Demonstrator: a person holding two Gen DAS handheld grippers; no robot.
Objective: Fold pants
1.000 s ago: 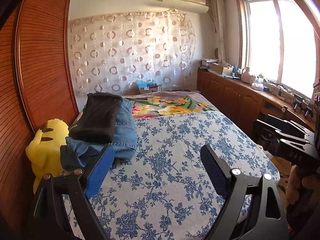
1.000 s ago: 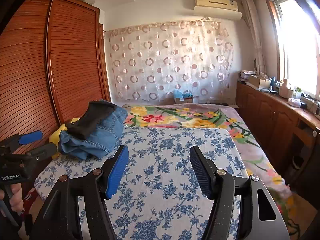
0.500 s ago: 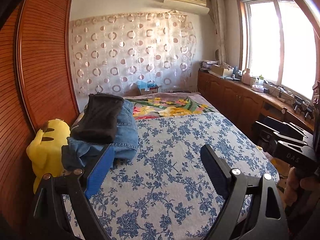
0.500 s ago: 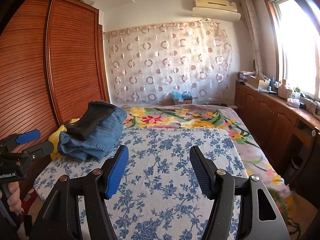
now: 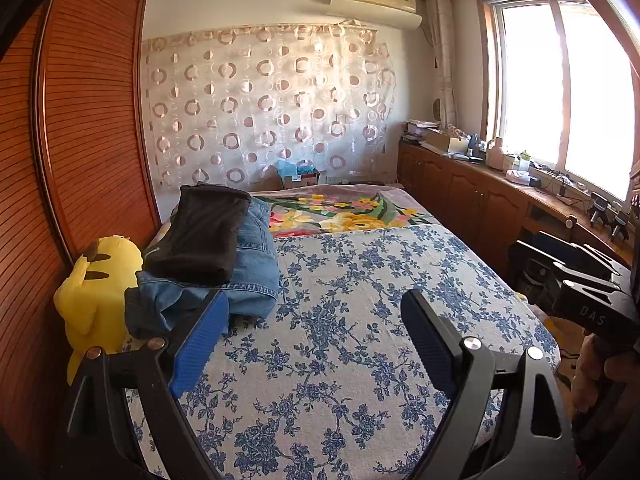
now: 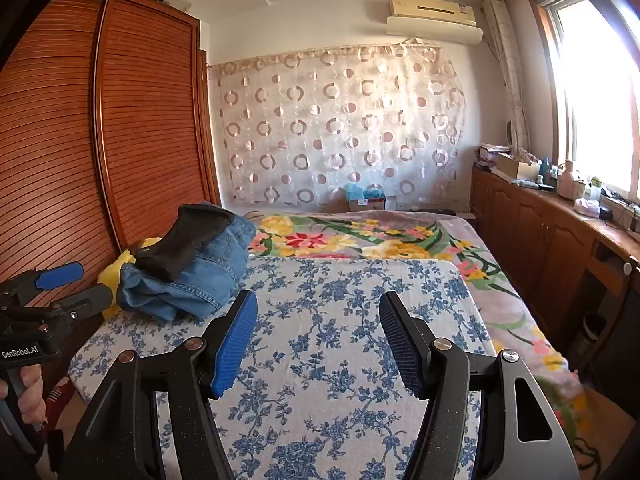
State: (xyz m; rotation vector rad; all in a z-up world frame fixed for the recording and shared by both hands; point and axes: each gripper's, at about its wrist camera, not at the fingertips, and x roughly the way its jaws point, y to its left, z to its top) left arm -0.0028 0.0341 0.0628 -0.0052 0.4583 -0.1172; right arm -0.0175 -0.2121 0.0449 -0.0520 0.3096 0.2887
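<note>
Blue jeans (image 5: 256, 268) lie bunched at the bed's left side, with a folded black garment (image 5: 200, 232) on top. Both also show in the right wrist view, the jeans (image 6: 192, 280) under the black garment (image 6: 184, 240). My left gripper (image 5: 316, 320) is open and empty, held above the blue floral sheet (image 5: 340, 340), just right of the jeans. My right gripper (image 6: 318, 316) is open and empty above the same sheet (image 6: 340, 360), nearer the bed's foot. Each gripper appears at the other view's edge: the right gripper (image 5: 580, 276) and the left gripper (image 6: 56, 288).
A yellow plush toy (image 5: 96, 284) sits between the bed and the wooden wardrobe (image 5: 80, 140) on the left. A flowered blanket (image 5: 340, 212) covers the bed's far end. Low wooden cabinets (image 5: 480, 204) with clutter run under the window on the right.
Both grippers have drifted slightly; the views shift a little, with the right one pulling back. Both stay open. The clothes have not moved.
</note>
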